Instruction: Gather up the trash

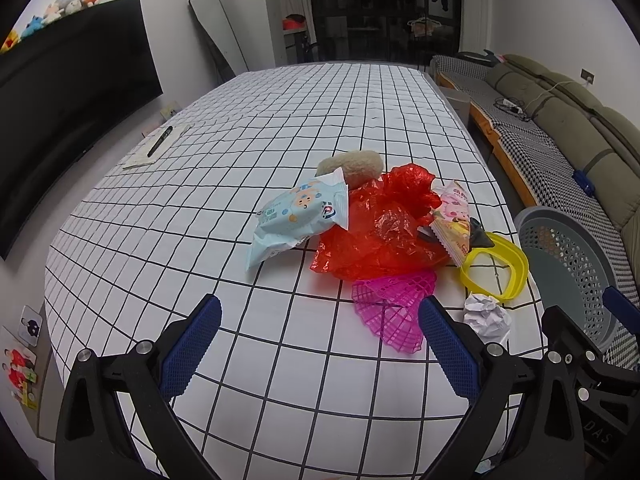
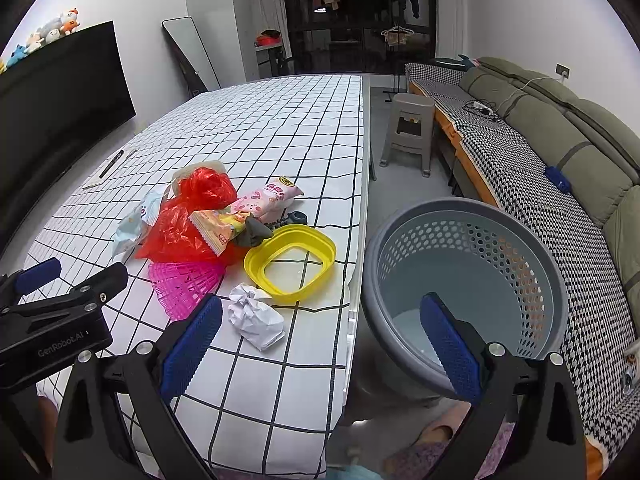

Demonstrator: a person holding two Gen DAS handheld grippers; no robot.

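A pile of trash lies on the checked table (image 1: 240, 128): a light blue wipes pack (image 1: 296, 216), a red plastic bag (image 1: 380, 228), a pink snack wrapper (image 1: 454, 216), a pink plastic mesh (image 1: 392, 304), a yellow plastic ring (image 1: 496, 268) and a crumpled white paper ball (image 1: 488, 318). My left gripper (image 1: 320, 344) is open and empty, just short of the pile. My right gripper (image 2: 320, 344) is open and empty over the table's right edge, with the paper ball (image 2: 256, 316) to its left and the grey perforated basket (image 2: 464, 280) to its right.
A beige fuzzy object (image 1: 352, 166) lies behind the pile. A pen on a notepad (image 1: 158, 144) lies at the table's far left. A grey stool (image 2: 408, 132) and a sofa (image 2: 560, 152) stand to the right. A television (image 1: 68, 100) is on the left wall.
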